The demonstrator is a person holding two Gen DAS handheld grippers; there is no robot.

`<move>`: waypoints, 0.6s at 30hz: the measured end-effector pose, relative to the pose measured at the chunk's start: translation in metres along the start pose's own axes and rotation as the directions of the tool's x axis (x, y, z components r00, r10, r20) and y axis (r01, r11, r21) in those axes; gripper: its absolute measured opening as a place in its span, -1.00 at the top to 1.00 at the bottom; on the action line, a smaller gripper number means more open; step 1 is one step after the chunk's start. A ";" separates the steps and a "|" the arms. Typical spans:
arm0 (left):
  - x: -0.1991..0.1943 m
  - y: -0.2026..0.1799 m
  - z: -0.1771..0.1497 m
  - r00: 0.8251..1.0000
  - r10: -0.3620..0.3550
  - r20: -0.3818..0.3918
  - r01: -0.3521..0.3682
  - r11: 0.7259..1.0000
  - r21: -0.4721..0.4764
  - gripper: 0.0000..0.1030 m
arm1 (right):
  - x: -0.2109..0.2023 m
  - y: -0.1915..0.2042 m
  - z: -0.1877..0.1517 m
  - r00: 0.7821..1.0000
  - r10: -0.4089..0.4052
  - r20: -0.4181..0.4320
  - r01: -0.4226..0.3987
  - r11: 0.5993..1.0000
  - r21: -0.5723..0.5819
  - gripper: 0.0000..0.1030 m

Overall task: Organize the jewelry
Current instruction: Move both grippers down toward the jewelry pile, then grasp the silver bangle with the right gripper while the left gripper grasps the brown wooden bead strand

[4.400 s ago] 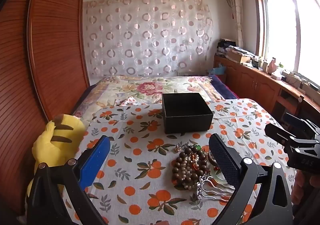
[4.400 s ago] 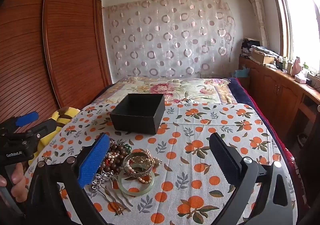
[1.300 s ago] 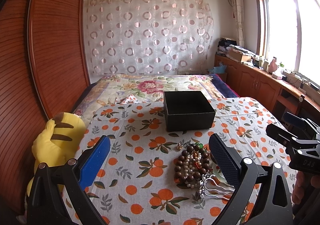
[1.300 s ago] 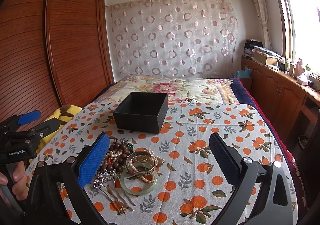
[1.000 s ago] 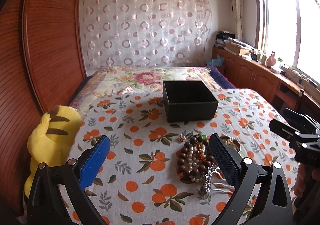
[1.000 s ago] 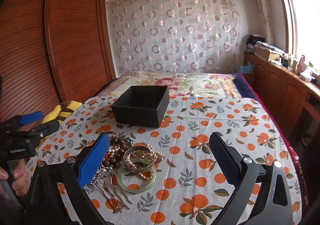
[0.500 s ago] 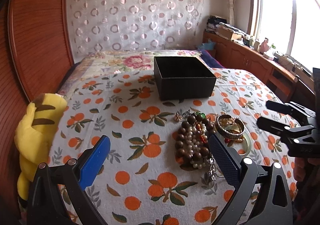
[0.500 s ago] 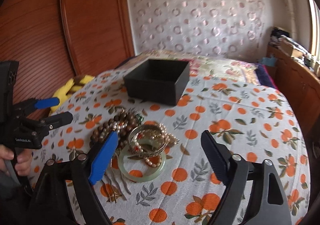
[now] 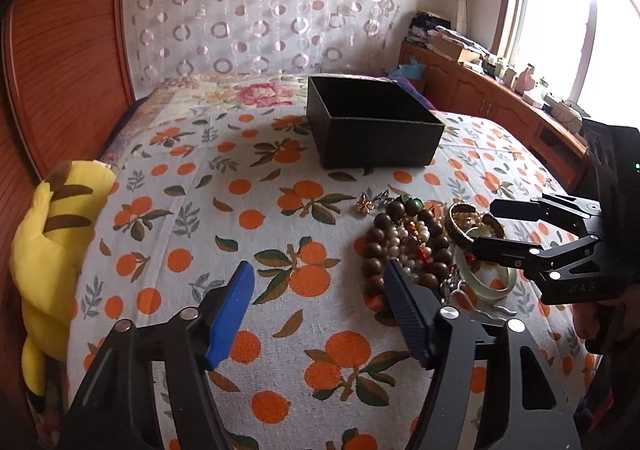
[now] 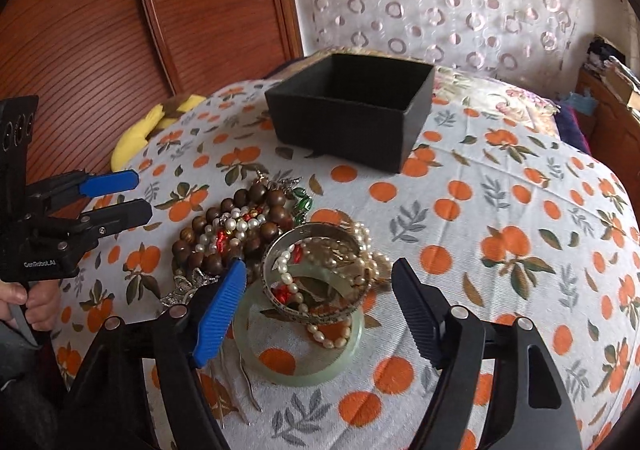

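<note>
The bench [image 10: 500, 185], covered in an orange-print cloth, carries everything, and the black box [image 10: 352, 105] serves as the landmark: it sits open and looks empty toward the far side. A yellow plush toy [image 9: 52, 234] hangs off the bench edge, well to the left of the box. In front of the box, nearer the person, lies the jewelry pile [image 10: 272, 250]: a string of large brown wooden beads [image 10: 240, 217], a pale green bangle [image 10: 304, 354] flat on the cloth, a metal bangle [image 10: 316, 274] leaning on it, and pearl strands [image 10: 332, 334] threaded through both.

The bangles look stiff and smooth, probably slippery, and the green one may chip if dropped; a pinch across the rim seems safest. The beads and pearls are limp and tangled, so lifting one could drag others.

The right gripper [image 10: 316, 310] is spread wide, straddling the two bangles without holding either. The left gripper [image 9: 320, 310] is also open and empty, its right finger at the pile's near edge.
</note>
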State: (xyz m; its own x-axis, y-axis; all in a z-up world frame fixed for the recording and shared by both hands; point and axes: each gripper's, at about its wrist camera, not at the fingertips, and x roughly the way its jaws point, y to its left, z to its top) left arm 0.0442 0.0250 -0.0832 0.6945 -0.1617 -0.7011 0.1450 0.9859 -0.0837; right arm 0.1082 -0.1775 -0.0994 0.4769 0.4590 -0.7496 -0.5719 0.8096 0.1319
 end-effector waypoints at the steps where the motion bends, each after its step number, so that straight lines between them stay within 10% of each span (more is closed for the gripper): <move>1: 0.001 0.000 0.000 1.000 -0.006 -0.005 0.006 1.000 0.000 -0.17 | 0.003 0.001 0.001 1.000 -0.006 -0.005 0.006 1.000 -0.004 -0.50; 18: 0.040 -0.009 0.012 0.987 -0.124 -0.107 0.127 0.992 0.022 0.45 | -0.002 0.000 -0.001 1.000 0.002 -0.006 -0.002 1.000 -0.025 -0.17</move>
State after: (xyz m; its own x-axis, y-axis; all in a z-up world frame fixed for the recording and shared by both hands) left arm 0.0793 0.0093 -0.1020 0.5921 -0.2769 -0.7568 0.2474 0.9562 -0.1563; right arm 0.1070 -0.1790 -0.0990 0.4717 0.4579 -0.7535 -0.5896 0.7993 0.1166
